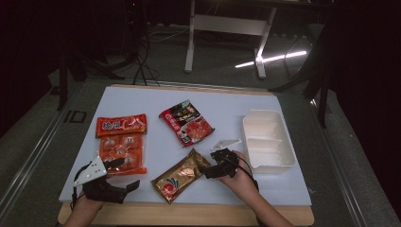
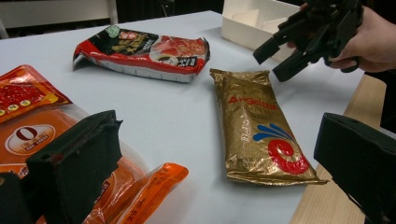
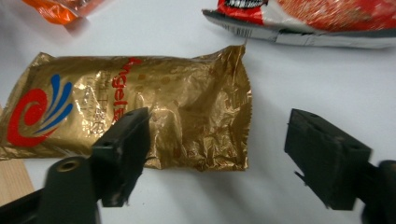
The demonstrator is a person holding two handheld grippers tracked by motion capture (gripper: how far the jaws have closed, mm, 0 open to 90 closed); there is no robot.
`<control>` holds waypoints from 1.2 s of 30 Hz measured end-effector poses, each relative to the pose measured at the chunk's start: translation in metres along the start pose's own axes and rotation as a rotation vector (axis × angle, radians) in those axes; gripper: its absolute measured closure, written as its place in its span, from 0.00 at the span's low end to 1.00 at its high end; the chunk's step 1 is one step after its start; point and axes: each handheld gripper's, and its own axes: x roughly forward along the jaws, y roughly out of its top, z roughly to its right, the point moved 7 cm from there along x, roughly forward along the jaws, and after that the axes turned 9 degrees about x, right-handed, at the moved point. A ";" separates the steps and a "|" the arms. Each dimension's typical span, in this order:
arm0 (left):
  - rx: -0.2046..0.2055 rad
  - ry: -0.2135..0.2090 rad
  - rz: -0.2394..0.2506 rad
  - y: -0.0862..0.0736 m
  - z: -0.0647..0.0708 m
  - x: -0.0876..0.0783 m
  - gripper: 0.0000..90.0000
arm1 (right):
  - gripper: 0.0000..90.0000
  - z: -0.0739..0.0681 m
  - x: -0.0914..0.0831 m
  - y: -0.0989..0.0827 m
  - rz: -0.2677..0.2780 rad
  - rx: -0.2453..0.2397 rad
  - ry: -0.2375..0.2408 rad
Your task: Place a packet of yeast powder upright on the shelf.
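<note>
Gold packet [image 3: 135, 112] on table, right gripper [image 3: 215, 154] tilted down over its end, jaws apart, ungripped

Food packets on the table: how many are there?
3: an orange packet at the left, a red packet in the middle, a gold packet near the front edge.

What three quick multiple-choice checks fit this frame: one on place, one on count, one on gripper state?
1. Where does the white plastic compartment tray sit on the table, seen from above?
A. right side
B. left side
C. near edge, centre

2. How many snack packets lie on the white mat?
A. two
B. three
C. five

3. How are the right gripper's jaws over the crinkled gold foil packet?
A. clamped on it
B. open, not gripping
C. holding the tray

Key: 1 A, tray right of all packets; 2 B, orange, red-black and gold; 3 B, jaws stand apart, pads off the foil.
</note>
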 end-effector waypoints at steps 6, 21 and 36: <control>-0.002 -0.002 -0.003 0.000 0.000 0.000 0.01 | 0.34 0.004 0.013 -0.003 -0.045 -0.011 -0.007; 0.005 -0.004 -0.018 -0.002 0.001 0.002 0.01 | 0.83 0.002 0.024 -0.012 -0.163 0.017 0.084; 0.010 -0.005 -0.026 -0.002 0.001 0.002 0.01 | 0.99 -0.015 -0.002 0.006 -0.117 0.015 0.124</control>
